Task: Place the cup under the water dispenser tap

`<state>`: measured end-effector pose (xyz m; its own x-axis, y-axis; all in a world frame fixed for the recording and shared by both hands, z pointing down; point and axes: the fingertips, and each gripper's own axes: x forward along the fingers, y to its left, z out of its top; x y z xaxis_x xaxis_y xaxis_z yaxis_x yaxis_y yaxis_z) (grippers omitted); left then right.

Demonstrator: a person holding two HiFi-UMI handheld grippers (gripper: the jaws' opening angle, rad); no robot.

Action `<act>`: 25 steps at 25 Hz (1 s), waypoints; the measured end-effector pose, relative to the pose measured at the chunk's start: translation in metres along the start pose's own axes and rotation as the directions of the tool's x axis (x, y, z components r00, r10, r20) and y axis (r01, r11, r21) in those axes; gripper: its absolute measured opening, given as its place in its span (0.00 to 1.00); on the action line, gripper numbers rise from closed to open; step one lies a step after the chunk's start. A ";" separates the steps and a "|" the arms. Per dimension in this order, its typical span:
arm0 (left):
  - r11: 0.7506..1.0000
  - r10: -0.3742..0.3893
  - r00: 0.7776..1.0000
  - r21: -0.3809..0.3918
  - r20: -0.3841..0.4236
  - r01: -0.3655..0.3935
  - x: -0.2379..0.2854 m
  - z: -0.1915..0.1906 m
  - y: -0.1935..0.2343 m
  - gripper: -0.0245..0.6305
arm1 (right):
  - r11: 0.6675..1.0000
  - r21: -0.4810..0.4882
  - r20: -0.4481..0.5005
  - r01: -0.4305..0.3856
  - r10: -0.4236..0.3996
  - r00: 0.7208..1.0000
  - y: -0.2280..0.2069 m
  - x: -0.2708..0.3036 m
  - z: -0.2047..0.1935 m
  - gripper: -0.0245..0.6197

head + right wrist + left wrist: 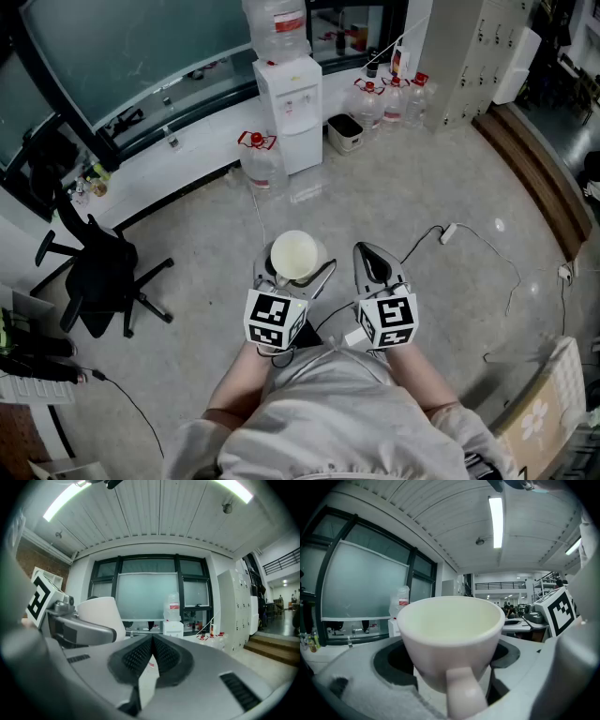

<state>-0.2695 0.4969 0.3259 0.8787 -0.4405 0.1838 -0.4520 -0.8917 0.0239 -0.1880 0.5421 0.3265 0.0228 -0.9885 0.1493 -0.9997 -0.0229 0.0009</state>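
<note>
Directly below the head camera, a person (328, 412) in a light top stands on a pale polished floor (441, 178), holding one gripper in each hand at waist level. The left gripper (292, 277) grasps a white cup (293, 253): its jaws stand wide apart with their dark pads against the cup's lower sides. In the left gripper view the cup fills the middle of the frame, upright, looking empty inside, with its handle turned back towards the camera. The right gripper (373, 265) sits just beside the left one, on its right. Its ribbed black pads are pressed together with nothing between them.

Ahead, well apart from the cup, a white water dispenser (291, 108) stands against a long low ledge under a dark-framed window wall (141, 47). A large clear bottle (277, 26) is upended on top of it. The cup is in the air near the person, not under the dispenser's front. More water jugs (261, 155) with red caps stand on the floor either side of the dispenser. A black office chair (98, 272) stands at the left, and a thin cable (459, 234) trails across the floor at the right.
</note>
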 end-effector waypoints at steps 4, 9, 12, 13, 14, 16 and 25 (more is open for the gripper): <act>1.000 -0.008 1.000 -0.011 0.004 0.008 0.006 -0.003 0.000 0.74 | 1.000 -0.003 -0.005 -0.001 0.001 1.000 -0.004 0.003 -0.005 0.08; 1.000 -0.006 1.000 -0.009 -0.012 0.006 0.015 -0.006 -0.001 0.74 | 1.000 0.014 -0.022 -0.013 0.014 1.000 -0.008 0.007 -0.012 0.08; 1.000 -0.006 1.000 -0.006 -0.020 0.006 0.019 -0.005 -0.002 0.74 | 0.999 0.043 -0.044 -0.023 0.025 0.999 -0.011 0.009 -0.019 0.08; 1.000 -0.008 1.000 -0.006 -0.022 0.007 0.020 -0.005 -0.003 0.74 | 0.998 0.055 -0.054 -0.028 0.031 0.998 -0.011 0.011 -0.022 0.08; 1.000 -0.009 1.000 -0.006 -0.022 0.009 0.021 -0.005 -0.003 0.74 | 0.997 0.066 -0.062 -0.033 0.037 0.997 -0.012 0.013 -0.024 0.08; 1.000 -0.010 1.000 -0.003 -0.022 0.010 0.024 -0.005 -0.002 0.74 | 0.996 0.084 -0.069 -0.037 0.043 0.997 -0.013 0.017 -0.028 0.08; 1.000 -0.019 0.999 -0.013 -0.030 0.019 0.062 -0.014 0.029 0.74 | 0.991 0.131 -0.137 -0.031 0.050 0.989 -0.034 0.053 -0.049 0.08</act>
<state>-0.2300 0.4455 0.3519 0.8823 -0.4198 0.2129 -0.4372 -0.8985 0.0401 -0.1534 0.4978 0.3833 -0.0273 -0.9587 0.2832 -0.9911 -0.0111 -0.1330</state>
